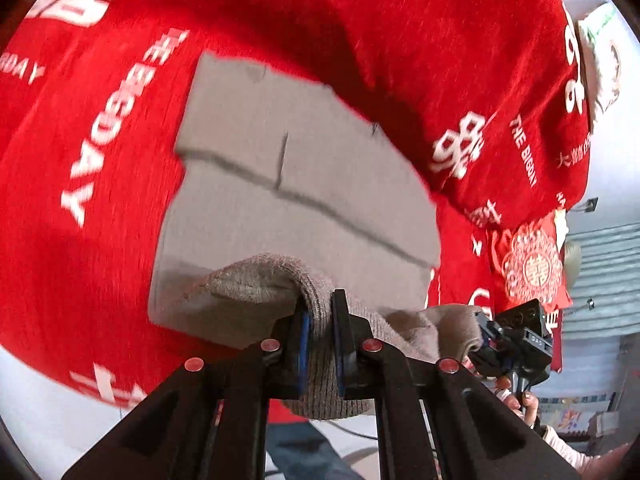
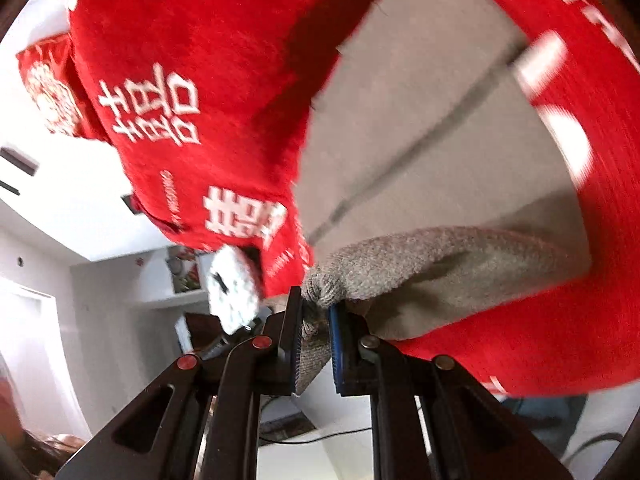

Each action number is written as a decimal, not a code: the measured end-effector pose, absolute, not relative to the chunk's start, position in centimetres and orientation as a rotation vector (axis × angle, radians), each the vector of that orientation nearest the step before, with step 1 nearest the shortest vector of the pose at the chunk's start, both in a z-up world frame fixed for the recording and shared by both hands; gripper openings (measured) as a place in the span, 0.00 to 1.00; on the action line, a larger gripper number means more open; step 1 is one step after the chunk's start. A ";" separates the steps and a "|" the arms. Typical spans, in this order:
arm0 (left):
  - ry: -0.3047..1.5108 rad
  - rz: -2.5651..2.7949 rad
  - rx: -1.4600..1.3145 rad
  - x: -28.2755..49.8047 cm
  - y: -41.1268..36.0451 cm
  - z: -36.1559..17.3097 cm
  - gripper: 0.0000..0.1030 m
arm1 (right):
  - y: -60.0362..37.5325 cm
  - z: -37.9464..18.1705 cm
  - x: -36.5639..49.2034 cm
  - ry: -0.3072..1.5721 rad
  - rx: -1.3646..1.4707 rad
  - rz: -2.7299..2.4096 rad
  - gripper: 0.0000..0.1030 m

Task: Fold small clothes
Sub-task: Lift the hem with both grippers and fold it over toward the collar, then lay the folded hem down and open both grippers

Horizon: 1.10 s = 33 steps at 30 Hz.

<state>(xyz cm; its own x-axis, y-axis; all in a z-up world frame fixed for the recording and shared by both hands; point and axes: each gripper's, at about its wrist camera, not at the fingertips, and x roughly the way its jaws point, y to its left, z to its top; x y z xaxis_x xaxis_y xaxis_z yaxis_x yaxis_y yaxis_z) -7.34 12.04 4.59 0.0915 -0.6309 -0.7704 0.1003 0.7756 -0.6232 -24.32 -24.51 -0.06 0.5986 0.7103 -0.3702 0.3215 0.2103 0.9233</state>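
A grey knit garment (image 1: 280,184) hangs stretched between both grippers above a red cloth with white lettering (image 1: 100,240). My left gripper (image 1: 320,308) is shut on a bunched ribbed edge of the garment, which sticks out between the blue pads. At the right of the left wrist view, my right gripper (image 1: 486,336) clamps another corner, a hand (image 1: 516,396) behind it. In the right wrist view my right gripper (image 2: 314,312) is shut on a bunched knit corner, and the garment (image 2: 420,140) spreads away above the red cloth (image 2: 200,60).
A red bag with a round white pattern (image 1: 532,268) (image 2: 48,92) sits at the cloth's edge. A white knitted item (image 2: 234,288) lies near my right gripper. A white and green box (image 1: 600,64) stands at the table's far corner. A cable (image 2: 320,436) lies on the pale floor.
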 end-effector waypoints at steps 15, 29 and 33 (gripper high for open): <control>1.309 -0.443 -0.395 8.9 6.4 3.0 0.11 | -32.0 -1.7 -7.0 0.971 1.358 0.290 0.13; 1.344 -0.230 -0.256 14.7 6.6 0.9 0.12 | -35.7 -6.3 -3.6 1.052 1.442 0.141 0.38; 1.334 -0.285 -0.210 14.3 6.5 2.5 0.12 | -35.1 -4.4 -3.0 1.065 1.324 0.166 0.37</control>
